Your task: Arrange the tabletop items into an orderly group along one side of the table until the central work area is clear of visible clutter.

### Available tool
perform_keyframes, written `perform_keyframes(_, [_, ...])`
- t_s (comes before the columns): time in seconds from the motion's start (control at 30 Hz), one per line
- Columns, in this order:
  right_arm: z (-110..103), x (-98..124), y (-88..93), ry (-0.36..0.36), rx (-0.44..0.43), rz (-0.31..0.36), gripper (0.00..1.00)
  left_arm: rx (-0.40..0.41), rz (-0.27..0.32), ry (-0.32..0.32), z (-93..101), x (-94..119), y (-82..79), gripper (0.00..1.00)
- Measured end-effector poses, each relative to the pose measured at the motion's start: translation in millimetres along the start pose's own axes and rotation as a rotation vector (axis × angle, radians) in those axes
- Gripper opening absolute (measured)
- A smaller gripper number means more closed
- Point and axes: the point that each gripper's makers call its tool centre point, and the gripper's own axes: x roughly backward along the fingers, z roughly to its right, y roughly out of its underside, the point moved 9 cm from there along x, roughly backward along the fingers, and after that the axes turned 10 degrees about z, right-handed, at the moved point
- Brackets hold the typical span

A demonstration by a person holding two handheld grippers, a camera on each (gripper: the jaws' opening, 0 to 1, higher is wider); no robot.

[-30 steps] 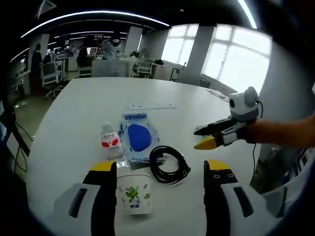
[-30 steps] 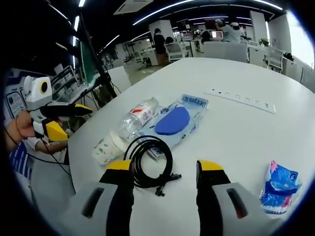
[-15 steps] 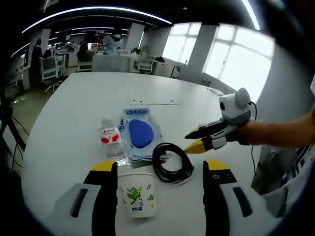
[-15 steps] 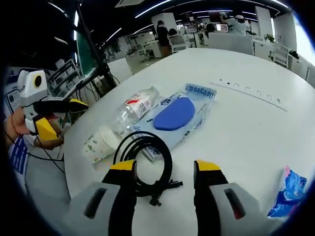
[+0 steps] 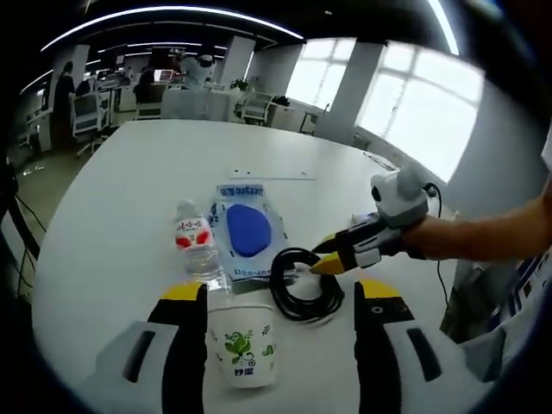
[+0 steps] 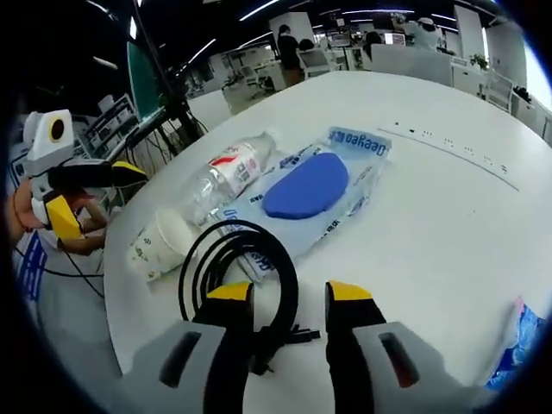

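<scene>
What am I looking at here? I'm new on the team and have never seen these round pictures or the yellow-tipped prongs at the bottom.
A person holds a hand tool in each hand; each tool has two yellow-tipped fingers and its own wide-angle camera, which makes the round pictures. In the left gripper view, the left gripper rises from the bottom with its fingers spread on either side of a paper cup lying on the white table. The right gripper enters from the right, reaching to a coiled black cable.

In the right gripper view, the right gripper straddles one side of that cable with its fingers apart; nothing is lifted. Beside it lie a water bottle, a clear packet with a blue pad, and a blue wrapper at the edge. The left gripper shows at far left.
</scene>
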Motion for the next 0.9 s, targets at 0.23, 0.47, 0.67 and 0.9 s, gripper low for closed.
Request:
perform_keyframes(0.23, [-3.6, -6.9, 4.3, -0.012, 0.021, -0.018, 0.18, 0.004, -0.007, 0.005, 0.2, -3.3, 0.9, 0.70])
perform_keyframes(0.47, [-4.5, -8.5, 5.6, -0.009, 0.012, -0.015, 0.11, -0.006, -0.014, 0.015, 3.4, -5.8, 1.5, 0.69])
perform_keyframes(0.67, [-5.8, -9.1, 5.0, -0.007, 0.012, -0.005, 0.07, -0.017, -0.028, 0.018, 5.4, -6.6, 3.8, 0.69])
perform_keyframes(0.9, [-4.6, -6.8, 2.9, -0.010, 0.002, 0.012, 0.04, -0.021, -0.037, 0.021, 7.1, -7.6, 4.7, 0.68])
